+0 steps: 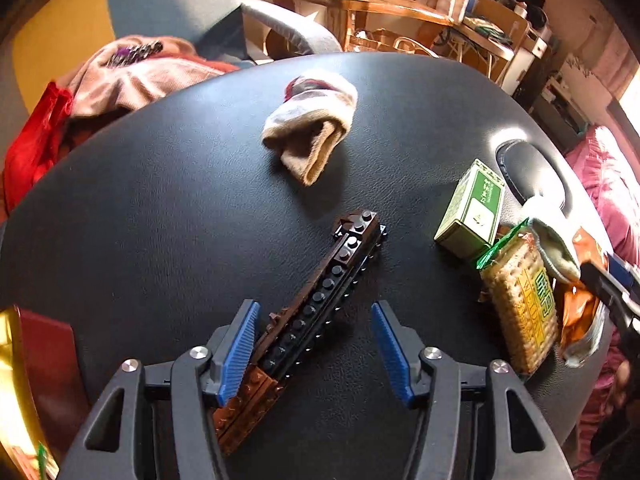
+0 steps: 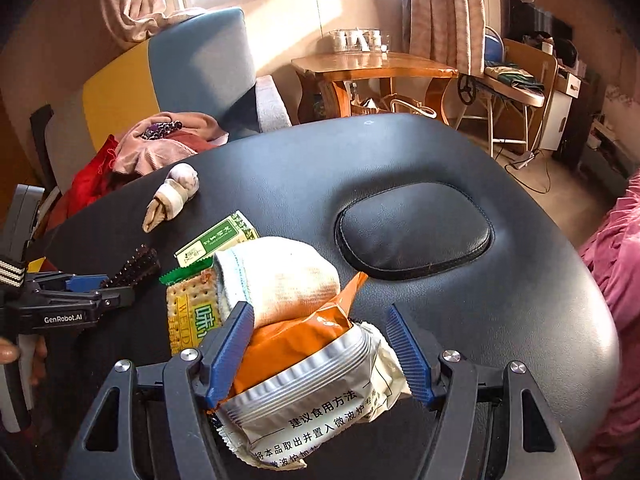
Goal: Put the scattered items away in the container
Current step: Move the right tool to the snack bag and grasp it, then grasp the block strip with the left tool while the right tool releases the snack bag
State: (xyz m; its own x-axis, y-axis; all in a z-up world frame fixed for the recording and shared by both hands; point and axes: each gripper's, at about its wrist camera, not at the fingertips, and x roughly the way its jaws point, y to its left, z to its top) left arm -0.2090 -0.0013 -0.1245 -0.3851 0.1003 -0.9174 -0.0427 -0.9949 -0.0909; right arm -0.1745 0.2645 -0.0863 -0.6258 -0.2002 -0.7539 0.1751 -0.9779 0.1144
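Left wrist view: one long brown-and-black brick model (image 1: 320, 300) lies diagonally on the black padded table (image 1: 140, 208), its lower end touching the left pad of the left gripper (image 1: 316, 350), whose jaws stand apart around it, the right pad clear of it. One rolled sock (image 1: 312, 128) sits farther off. At right cluster one green box (image 1: 472, 208), one cracker packet (image 1: 520, 304), one pale folded cloth (image 1: 556, 248) and one orange pouch (image 1: 580, 312). The gripper points steeply down.

Right wrist view: right gripper (image 2: 320, 350) tilts down over the orange-and-silver pouch (image 2: 312, 368), jaws apart, left pad touching it, right pad just beside it. The cloth (image 2: 280, 276) rests on the pouch, crackers (image 2: 192, 316) and box (image 2: 216, 240) beyond. No container shows in either view.
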